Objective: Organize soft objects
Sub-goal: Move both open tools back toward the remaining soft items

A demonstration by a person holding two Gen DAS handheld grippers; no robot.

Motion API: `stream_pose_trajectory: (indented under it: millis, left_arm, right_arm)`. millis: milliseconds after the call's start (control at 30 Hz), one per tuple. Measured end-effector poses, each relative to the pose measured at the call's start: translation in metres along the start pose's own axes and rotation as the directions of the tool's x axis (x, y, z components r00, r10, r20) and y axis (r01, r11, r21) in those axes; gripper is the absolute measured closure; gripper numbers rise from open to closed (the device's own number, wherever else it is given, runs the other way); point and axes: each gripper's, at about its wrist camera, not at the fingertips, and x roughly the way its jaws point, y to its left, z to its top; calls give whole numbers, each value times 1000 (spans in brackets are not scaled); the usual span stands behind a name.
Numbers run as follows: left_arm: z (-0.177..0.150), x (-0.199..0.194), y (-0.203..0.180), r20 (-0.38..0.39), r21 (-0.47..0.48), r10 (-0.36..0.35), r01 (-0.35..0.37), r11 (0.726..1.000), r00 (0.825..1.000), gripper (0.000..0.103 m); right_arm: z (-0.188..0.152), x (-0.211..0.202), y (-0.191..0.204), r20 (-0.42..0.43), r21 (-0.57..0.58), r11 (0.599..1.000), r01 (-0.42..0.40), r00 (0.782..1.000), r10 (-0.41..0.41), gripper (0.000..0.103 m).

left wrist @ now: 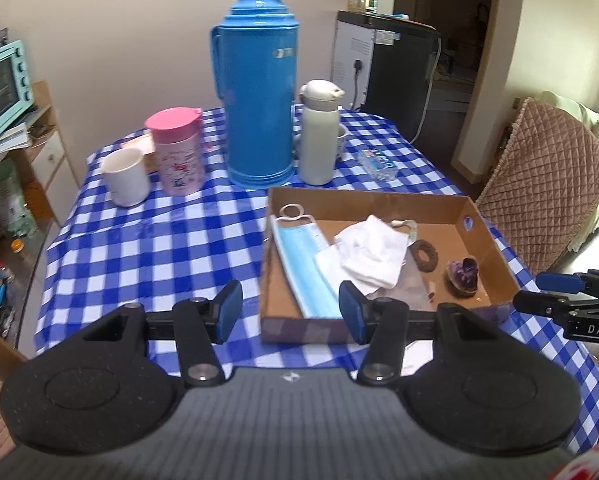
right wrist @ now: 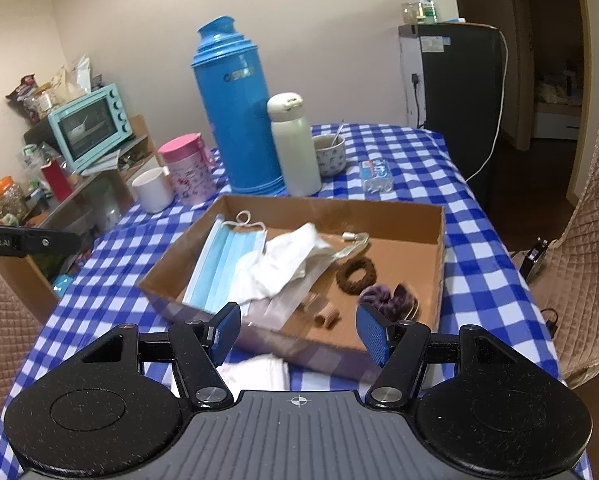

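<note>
A shallow cardboard box point(left wrist: 379, 200) point(right wrist: 331, 204) lies on the blue checked tablecloth. In it are a blue face mask point(left wrist: 303, 264) point(right wrist: 223, 268), a crumpled white cloth point(left wrist: 373, 252) point(right wrist: 291, 264), a brown scrunchie point(left wrist: 423, 256) point(right wrist: 355, 274) and a purple scrunchie point(left wrist: 463, 276) point(right wrist: 391, 300). My left gripper point(left wrist: 291, 312) hovers open over the box's near left corner, holding nothing. My right gripper point(right wrist: 299, 332) point(left wrist: 547, 294) stands open over the near wall, also with nothing in it. A folded white cloth point(right wrist: 259, 372) lies on the table just before the box.
Behind the box stand a tall blue thermos point(left wrist: 259, 92), a white bottle point(left wrist: 319, 136), a pink jar point(left wrist: 177, 152), a white mug point(left wrist: 125, 176), a bowl with a spoon point(right wrist: 330, 154) and a tissue pack point(right wrist: 376, 176). A quilted chair point(left wrist: 547, 192) is at the right, a shelf with a toaster oven point(right wrist: 91, 128) at the left.
</note>
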Motion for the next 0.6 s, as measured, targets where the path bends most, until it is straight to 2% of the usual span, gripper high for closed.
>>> stream_pose_trajectory:
  millis: [300,600]
  left_arm:
    - [-30,-27,32,-19,-58,66,-67,996,998,53]
    - [-66,-36,53,-73,-121,98,-106,987,992,53]
  right_arm:
    - [-15,6,19,-44,-43,998,-46,998,44,39]
    - [-36,24,43,-104,-172,982,-74,993,57,39]
